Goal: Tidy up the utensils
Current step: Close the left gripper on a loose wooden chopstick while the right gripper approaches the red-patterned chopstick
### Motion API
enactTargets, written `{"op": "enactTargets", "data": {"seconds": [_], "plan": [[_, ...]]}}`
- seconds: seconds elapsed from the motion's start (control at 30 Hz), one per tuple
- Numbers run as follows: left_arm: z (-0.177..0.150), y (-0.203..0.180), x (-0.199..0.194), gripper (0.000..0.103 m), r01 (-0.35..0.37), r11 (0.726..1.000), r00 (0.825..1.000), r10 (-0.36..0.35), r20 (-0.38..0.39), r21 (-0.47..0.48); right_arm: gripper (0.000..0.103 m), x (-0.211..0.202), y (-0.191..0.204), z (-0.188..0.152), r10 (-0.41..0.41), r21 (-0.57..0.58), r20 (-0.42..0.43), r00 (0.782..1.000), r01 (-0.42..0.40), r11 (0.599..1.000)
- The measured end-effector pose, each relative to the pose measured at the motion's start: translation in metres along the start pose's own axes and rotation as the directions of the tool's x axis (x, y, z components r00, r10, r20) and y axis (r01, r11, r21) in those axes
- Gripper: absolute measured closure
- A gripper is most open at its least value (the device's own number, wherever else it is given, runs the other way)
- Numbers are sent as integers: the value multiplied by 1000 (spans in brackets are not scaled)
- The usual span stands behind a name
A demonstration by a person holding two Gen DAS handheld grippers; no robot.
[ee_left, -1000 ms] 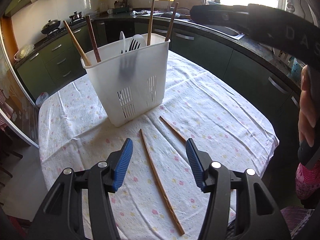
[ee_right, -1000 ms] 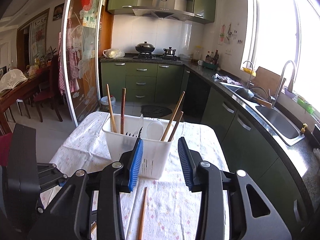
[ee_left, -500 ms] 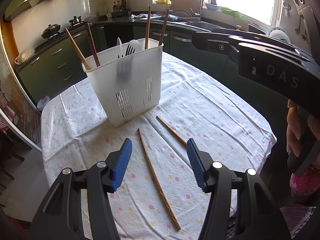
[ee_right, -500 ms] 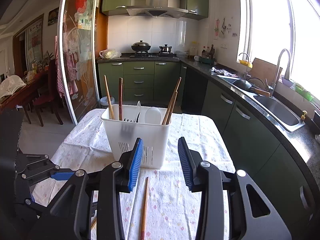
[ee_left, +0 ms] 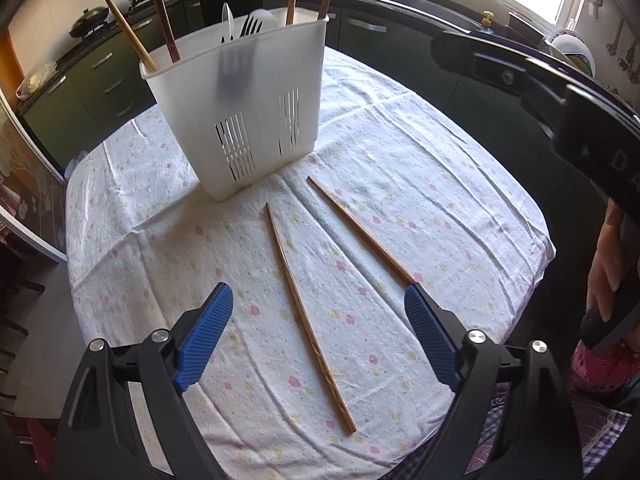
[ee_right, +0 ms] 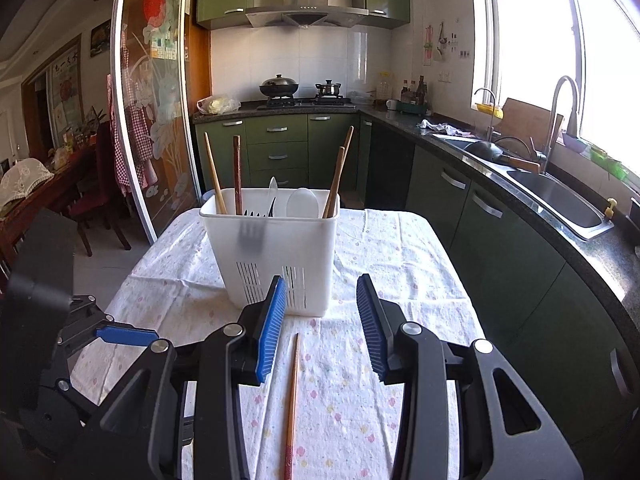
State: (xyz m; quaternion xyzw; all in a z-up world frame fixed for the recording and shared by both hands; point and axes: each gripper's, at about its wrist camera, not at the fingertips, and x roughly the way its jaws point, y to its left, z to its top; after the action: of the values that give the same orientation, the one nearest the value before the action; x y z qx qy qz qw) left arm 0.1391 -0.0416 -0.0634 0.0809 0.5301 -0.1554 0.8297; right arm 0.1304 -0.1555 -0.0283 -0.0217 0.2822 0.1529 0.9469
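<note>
A white slotted utensil holder [ee_left: 240, 112] [ee_right: 276, 248] stands on the flowered tablecloth [ee_left: 420, 184], with several chopsticks, a dark fork and white spoons upright in it. Two loose wooden chopsticks lie in front of it: a long one [ee_left: 308, 316] and a second one [ee_left: 360, 232] to its right. My left gripper [ee_left: 318, 292] points down over them. Its jaws are opening, with nothing between the pads. My right gripper [ee_right: 321, 280] is open and holds nothing. It hovers above one chopstick [ee_right: 294, 392] and faces the holder.
The small table [ee_right: 404, 240] drops off close on every side. Dark green cabinets and a counter with a sink [ee_right: 552, 196] run along the right. A person's hand [ee_left: 608, 264] holds the right gripper's black body [ee_left: 560, 92]. Chairs [ee_right: 100, 200] stand at the left.
My left gripper's jaws have spread much wider, and it has tipped down toward the two chopsticks. My right gripper has sunk a little toward the table, with its jaws unchanged.
</note>
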Motion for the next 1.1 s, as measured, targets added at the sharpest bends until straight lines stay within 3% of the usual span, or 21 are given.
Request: {"op": "enactTargets", "data": {"seconds": [0.03,0.17,0.3,0.5,0.57,0.9,0.97,1.03,1.1], "plan": [[1,3,8,41,11,1000,999,-12,-43,-21,66,0,-2,-2,1,4,-3,1000,-1,1000],[7,15,37,53,20,994,984,-39,-173,-111,66,0,-8,-8,5,13,-16,1000,-4,1000],[15,22,55,55,-33,989,976,1,-217,-144,66,1,-13,-13,7,21,-25,1000,-6,1000],[25,31,81,76,-55,981,958,-1,-286,-189,65,5,-24,-17,8,40,-40,999,-6,999],[26,33,89,77,-59,977,951,-7,-309,-205,64,6,-26,-17,8,45,-41,999,-6,999],[38,24,106,79,-109,984,931,51,-361,-143,62,11,-35,-20,18,59,-59,998,-15,998],[41,21,108,84,-104,985,930,46,-365,-140,60,15,-34,-21,23,50,-78,997,-19,999],[41,21,108,96,-99,985,930,40,-366,-142,57,22,-29,-21,35,31,-112,993,-32,999],[41,19,108,97,-96,986,933,42,-356,-133,55,32,-23,-23,41,1,-161,986,-41,999]]}}
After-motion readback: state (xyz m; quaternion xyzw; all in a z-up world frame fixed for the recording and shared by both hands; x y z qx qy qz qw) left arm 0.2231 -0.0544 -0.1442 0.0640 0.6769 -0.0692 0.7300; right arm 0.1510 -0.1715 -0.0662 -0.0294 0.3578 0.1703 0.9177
